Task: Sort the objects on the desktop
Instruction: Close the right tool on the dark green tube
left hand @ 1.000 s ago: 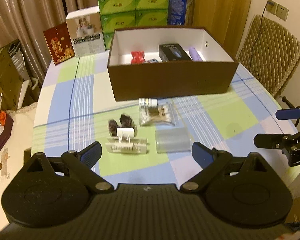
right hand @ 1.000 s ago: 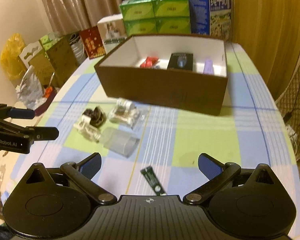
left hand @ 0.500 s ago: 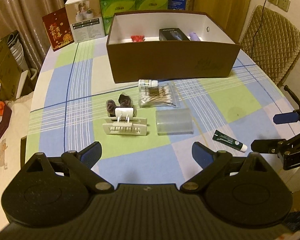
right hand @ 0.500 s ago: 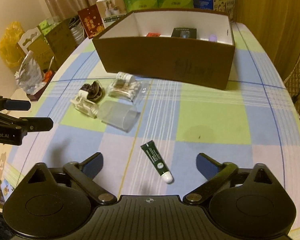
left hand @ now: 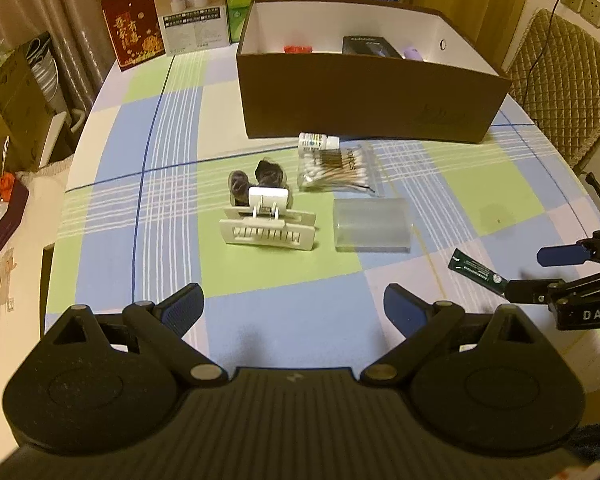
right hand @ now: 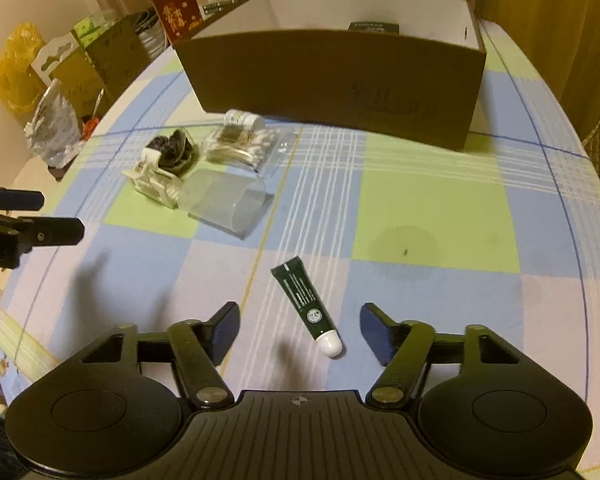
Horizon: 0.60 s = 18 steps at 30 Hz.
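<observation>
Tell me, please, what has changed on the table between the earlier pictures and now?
Both grippers have come down toward the table. The right gripper has been closing its jaws partway; they now flank the green tube without touching it. The left gripper stays wide open and empty. Nothing was picked up or released. The hair clip, cotton swabs, clear case and brown box lie as before.

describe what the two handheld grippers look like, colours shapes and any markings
Both are matte black: the left gripper and the right gripper each have a ribbed centre plate, two rounded lobes, silver pivot pins and angled fingers with dark blue pads. White lettering marks the side. No hands or sleeves visible.
</observation>
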{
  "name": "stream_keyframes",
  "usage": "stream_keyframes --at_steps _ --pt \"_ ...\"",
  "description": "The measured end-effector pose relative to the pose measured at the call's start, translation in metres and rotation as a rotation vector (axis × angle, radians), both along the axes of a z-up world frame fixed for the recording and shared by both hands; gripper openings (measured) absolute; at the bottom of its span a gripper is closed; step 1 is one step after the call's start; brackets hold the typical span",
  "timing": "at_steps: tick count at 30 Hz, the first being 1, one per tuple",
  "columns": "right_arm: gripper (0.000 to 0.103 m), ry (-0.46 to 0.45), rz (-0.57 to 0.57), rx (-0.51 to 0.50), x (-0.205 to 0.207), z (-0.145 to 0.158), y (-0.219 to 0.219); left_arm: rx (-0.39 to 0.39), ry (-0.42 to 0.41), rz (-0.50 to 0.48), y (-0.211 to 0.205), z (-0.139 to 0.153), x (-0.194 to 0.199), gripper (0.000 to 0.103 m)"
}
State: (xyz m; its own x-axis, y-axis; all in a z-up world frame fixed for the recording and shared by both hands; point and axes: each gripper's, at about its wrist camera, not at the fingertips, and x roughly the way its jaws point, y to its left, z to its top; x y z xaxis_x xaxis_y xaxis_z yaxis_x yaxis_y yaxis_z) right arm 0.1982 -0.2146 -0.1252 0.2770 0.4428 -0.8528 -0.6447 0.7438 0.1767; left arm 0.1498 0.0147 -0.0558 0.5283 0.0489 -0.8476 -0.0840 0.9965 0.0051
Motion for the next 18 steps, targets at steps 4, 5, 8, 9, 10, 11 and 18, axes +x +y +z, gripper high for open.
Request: stream_keyframes --at_steps 4,5,8,9,10,11,18 --pt "0.043 -0.004 0.020 -0.028 0.003 -0.012 0.003 -0.002 0.009 0.012 0.003 -0.005 0.002 0.095" --pt "0.042 -0.006 0.026 -0.036 0.004 -0.015 0.004 -0.002 0.012 0.016 0.004 -0.006 0.003 0.095" --pt "0.038 -0.010 0.031 -0.053 0.005 -0.024 0.005 -0.004 0.021 0.026 0.007 -0.010 0.006 0.095" --pt "0.037 -0.013 0.031 -0.062 0.006 -0.027 0.006 -0.005 0.023 0.029 0.007 -0.011 0.007 0.095" --pt "0.036 -0.014 0.032 -0.070 0.007 -0.029 0.007 -0.006 0.026 0.031 0.008 -0.012 0.008 0.095" --pt "0.035 -0.016 0.034 -0.076 0.007 -0.032 0.008 -0.006 0.028 0.034 0.009 -0.013 0.009 0.095" --pt "0.014 -0.054 0.030 -0.096 0.013 -0.038 0.010 -0.010 0.035 0.045 0.015 -0.019 0.022 0.094"
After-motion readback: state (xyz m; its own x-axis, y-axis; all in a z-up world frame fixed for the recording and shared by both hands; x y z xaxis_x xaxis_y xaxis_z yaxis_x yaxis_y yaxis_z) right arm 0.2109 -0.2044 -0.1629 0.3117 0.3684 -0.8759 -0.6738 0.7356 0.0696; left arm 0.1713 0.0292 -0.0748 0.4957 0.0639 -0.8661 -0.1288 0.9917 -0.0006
